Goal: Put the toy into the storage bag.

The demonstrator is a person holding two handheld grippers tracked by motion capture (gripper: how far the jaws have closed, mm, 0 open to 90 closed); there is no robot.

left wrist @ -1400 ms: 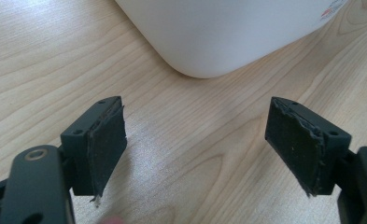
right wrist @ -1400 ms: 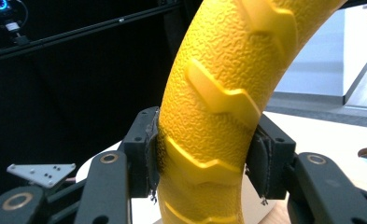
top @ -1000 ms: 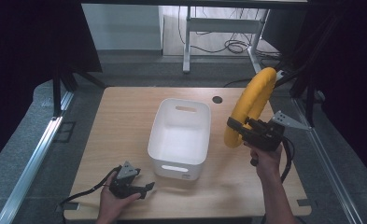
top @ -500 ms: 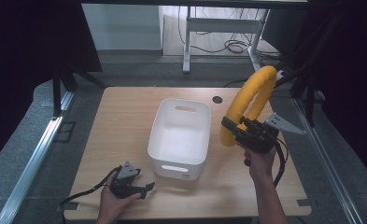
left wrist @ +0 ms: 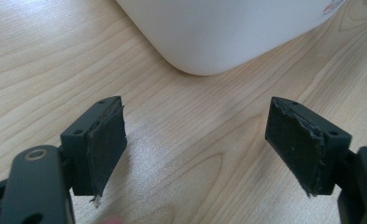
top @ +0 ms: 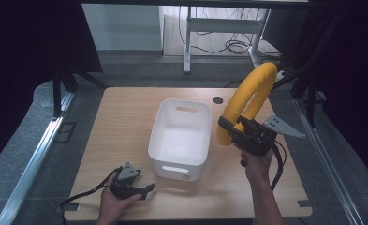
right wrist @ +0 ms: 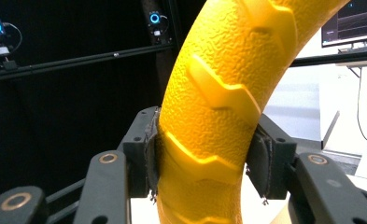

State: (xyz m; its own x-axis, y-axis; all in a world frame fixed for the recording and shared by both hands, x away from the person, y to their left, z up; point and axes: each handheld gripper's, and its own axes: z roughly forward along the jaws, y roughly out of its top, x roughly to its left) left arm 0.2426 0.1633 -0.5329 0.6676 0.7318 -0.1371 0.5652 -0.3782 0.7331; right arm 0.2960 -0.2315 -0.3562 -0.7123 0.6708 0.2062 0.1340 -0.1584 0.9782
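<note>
Swung leftward over the last second, the right gripper (top: pixel 232 130) now holds the curved, textured yellow foam ring (top: pixel 247 100) nearer the right rim of the white rectangular plastic tub (top: pixel 157 140) at frame centre, its jaws clamped on the ring's lower end. Lower left, the left gripper (top: pixel 146 189) rests on the light wooden table (top: pixel 125 112), jaws spread wide and empty, unmoved.
</note>
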